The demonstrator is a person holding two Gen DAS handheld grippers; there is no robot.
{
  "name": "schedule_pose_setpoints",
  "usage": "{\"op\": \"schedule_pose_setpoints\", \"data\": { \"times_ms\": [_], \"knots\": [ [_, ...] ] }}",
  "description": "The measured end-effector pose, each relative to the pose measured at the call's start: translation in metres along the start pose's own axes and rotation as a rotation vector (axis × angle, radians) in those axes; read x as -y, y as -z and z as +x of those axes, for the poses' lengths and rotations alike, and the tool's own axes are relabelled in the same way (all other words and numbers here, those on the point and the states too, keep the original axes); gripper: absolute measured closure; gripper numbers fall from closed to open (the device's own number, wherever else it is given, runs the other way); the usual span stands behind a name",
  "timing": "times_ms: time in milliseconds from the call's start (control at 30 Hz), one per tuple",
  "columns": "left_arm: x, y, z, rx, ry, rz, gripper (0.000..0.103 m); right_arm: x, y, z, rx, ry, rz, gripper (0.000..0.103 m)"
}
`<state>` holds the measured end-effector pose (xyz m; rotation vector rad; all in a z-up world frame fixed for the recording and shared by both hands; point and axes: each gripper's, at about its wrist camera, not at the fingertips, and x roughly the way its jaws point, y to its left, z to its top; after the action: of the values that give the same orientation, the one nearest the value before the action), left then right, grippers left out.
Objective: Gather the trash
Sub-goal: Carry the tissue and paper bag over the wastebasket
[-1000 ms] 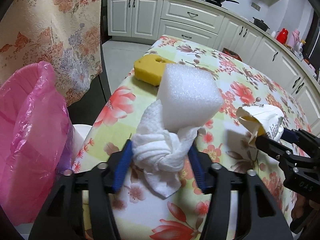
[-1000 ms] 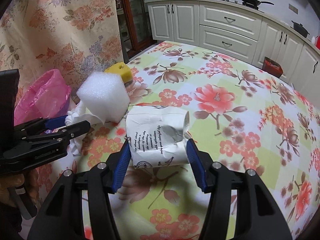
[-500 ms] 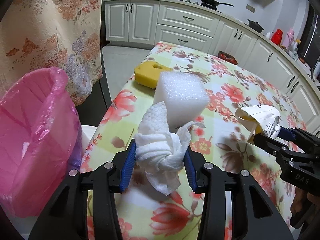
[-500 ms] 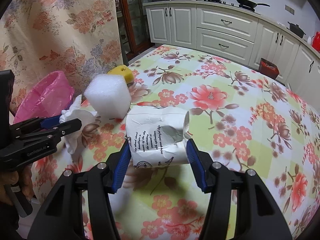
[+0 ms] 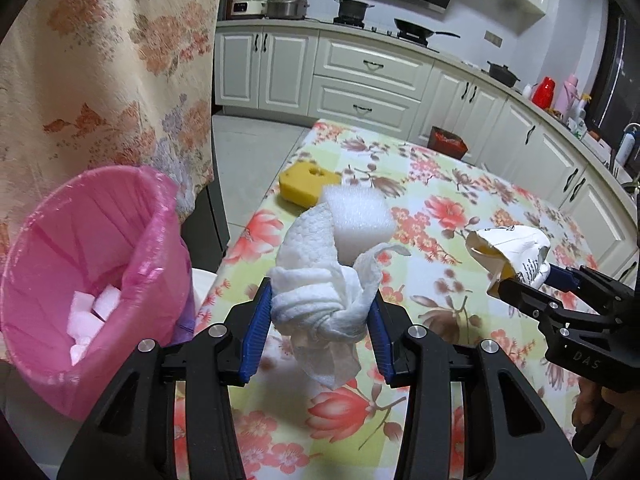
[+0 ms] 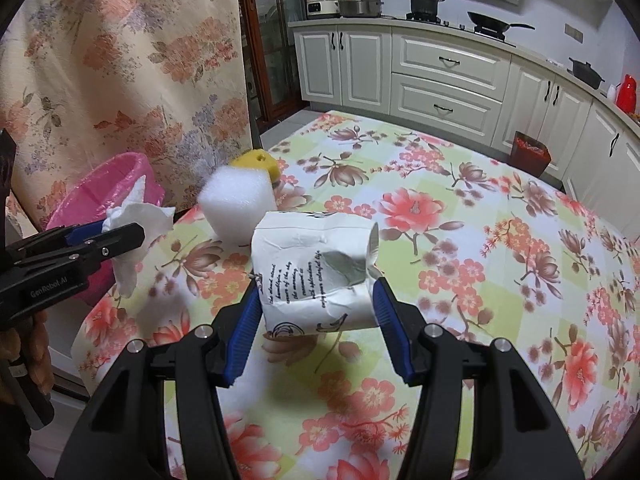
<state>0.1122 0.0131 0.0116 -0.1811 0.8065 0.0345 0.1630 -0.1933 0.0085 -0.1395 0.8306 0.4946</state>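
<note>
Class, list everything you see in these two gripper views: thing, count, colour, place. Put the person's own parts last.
paper towel: one, white, held in left gripper
paper bag: one, white, printed, held in right gripper
foam block: one, white, on table
sponge: one, yellow, table's far edge
bin: one, pink liner, beside table, white pieces inside
table: one, floral cloth
left gripper: black, blue pads
right gripper: black, blue pads

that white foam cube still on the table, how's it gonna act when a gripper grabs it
The white foam cube is probably very light for its bulk. Its porous surface suggests it squashes under the pads. Flat faces mean it shouldn't roll, though a nudge might slide it.
</note>
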Motion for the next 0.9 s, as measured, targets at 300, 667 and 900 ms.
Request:
{"op": "schedule_pose_setpoints", "data": {
  "times_ms": [300,667,900],
  "knots": [
    [-0.012,-0.004,-0.030,0.060,-0.006,-0.012,0.063,-0.007,0.001,-0.023,0.037,0.012,-0.003,0.048],
    [-0.048,-0.013,-0.068,0.152,-0.044,-0.061,0.063,-0.028,-0.012,-0.044,0.085,-0.009,-0.023,0.048],
    [-0.079,-0.019,-0.091,0.202,-0.098,-0.095,0.063,-0.050,-0.029,-0.048,0.111,-0.045,-0.054,0.048]
  ]
}}
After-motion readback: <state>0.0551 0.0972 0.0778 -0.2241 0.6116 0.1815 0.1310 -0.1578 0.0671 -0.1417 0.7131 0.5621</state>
